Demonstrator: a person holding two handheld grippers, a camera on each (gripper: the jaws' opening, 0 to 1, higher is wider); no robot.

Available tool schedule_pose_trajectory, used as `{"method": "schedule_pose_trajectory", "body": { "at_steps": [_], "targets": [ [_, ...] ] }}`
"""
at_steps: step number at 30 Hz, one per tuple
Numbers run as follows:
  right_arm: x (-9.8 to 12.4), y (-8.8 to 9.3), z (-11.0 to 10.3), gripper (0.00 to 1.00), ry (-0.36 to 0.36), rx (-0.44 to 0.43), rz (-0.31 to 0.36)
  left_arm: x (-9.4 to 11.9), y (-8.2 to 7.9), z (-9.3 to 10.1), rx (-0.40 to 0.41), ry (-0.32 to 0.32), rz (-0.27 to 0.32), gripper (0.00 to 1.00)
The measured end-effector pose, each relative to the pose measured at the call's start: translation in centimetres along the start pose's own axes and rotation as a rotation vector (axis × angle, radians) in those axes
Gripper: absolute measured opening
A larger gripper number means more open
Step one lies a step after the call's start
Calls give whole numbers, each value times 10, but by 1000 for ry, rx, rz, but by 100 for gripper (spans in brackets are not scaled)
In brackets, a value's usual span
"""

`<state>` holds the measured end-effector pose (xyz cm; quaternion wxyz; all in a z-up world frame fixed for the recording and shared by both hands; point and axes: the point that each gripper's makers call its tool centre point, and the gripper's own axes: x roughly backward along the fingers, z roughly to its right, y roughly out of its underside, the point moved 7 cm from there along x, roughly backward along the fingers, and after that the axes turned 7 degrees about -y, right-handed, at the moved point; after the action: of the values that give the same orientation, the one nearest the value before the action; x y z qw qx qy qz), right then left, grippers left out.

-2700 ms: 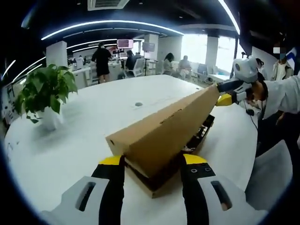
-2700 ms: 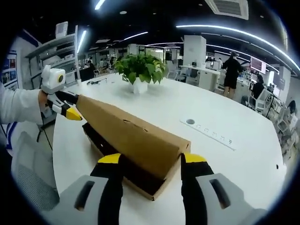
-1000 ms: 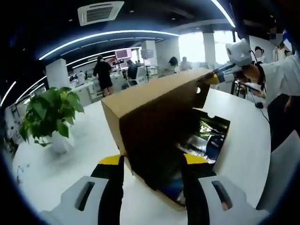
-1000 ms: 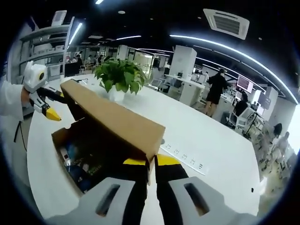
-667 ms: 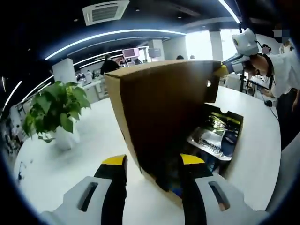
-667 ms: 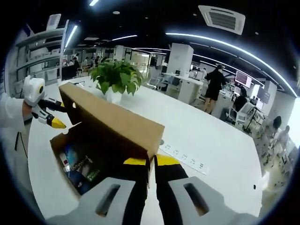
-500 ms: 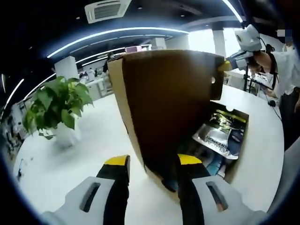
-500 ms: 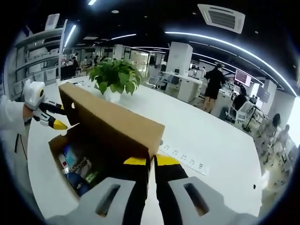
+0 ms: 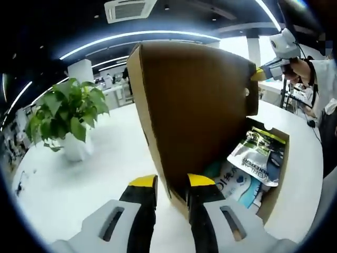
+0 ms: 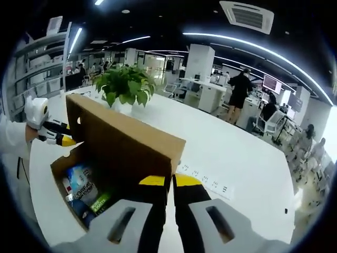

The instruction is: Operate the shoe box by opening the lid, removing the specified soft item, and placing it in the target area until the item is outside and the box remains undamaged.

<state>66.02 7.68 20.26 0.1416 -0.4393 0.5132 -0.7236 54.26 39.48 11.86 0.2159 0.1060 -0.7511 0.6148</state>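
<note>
The brown cardboard shoe box lies on a white table, its hinged lid standing upright. My left gripper is shut on the near end of the lid. My right gripper is shut on the other lid corner and appears at the upper right of the left gripper view. In the right gripper view the left gripper is at the lid's far end. Inside the box lie soft packets: a silver-green one and a blue-white one.
A potted plant in a white pot stands on the table beyond the box, also in the right gripper view as the plant. A socket strip is set in the tabletop. People and desks fill the office behind.
The lid has swung from nearly flat on the box to upright, baring the packets. My left jaws have narrowed onto the lid's edge; the right jaws have shut on its corner.
</note>
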Motion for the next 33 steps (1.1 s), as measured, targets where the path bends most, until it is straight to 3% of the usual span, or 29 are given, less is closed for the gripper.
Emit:
{"method": "schedule_pose_trajectory", "body": {
  "at_steps": [5,17,22,33],
  "targets": [
    [-5,-2,3,2,0,-12,4,-2,0,-8,-14,-31,-16,4],
    [-11,-2,6,3,7,-18,17,-3,-2,-12,-31,-32,-21,0],
    [-12,0,6,10,14,-18,21,-3,-1,-12,-42,-30,-23,0],
    [-18,41,-6,13,-15,-83,-33,-5,-1,-13,-27,-31,-34,0]
  ]
}}
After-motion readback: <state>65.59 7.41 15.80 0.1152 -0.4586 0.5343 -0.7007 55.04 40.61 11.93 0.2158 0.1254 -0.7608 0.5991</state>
